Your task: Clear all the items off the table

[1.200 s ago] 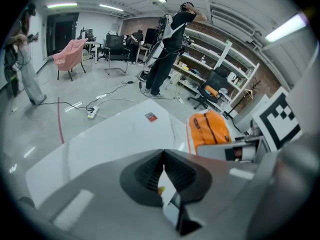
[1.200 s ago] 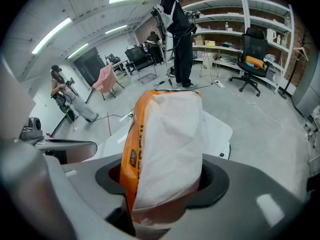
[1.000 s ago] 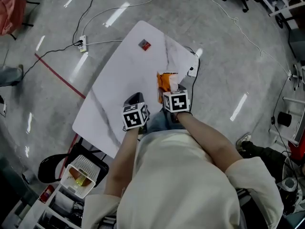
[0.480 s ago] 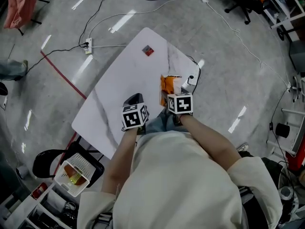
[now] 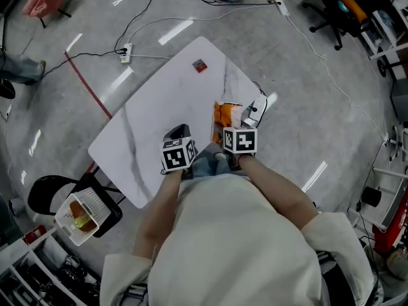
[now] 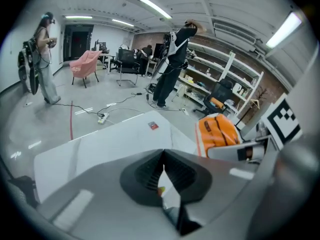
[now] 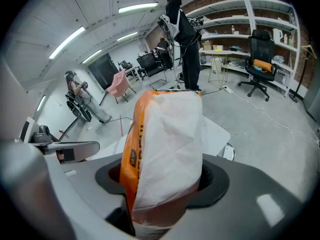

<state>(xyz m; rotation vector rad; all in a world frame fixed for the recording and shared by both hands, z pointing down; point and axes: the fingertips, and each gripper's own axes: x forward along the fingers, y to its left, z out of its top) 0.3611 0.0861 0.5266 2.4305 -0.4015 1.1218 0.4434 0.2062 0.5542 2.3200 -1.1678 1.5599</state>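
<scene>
The right gripper [image 7: 162, 186] has its jaws spread wide around the lower end of an orange tissue pack [image 7: 165, 134], pinching it from both sides. Most of the pack, with its loose white tissue, stands up well past the jaw tips. That is the main worry: the pack is soft and held only at its base, so a tilt or quick swing could make the top flop over, let the wrapper slide out of the pads, or shake tissue free. Squeezing harder would probably just crush it. The left gripper [image 6: 162, 174] has its jaws pressed together, with nothing clearly between them. A small red item [image 6: 153, 125] lies far ahead of those jaws on the white table [image 6: 100, 144]. It looks flat, so closing on it could push it along the smooth top or off the far edge.
</scene>
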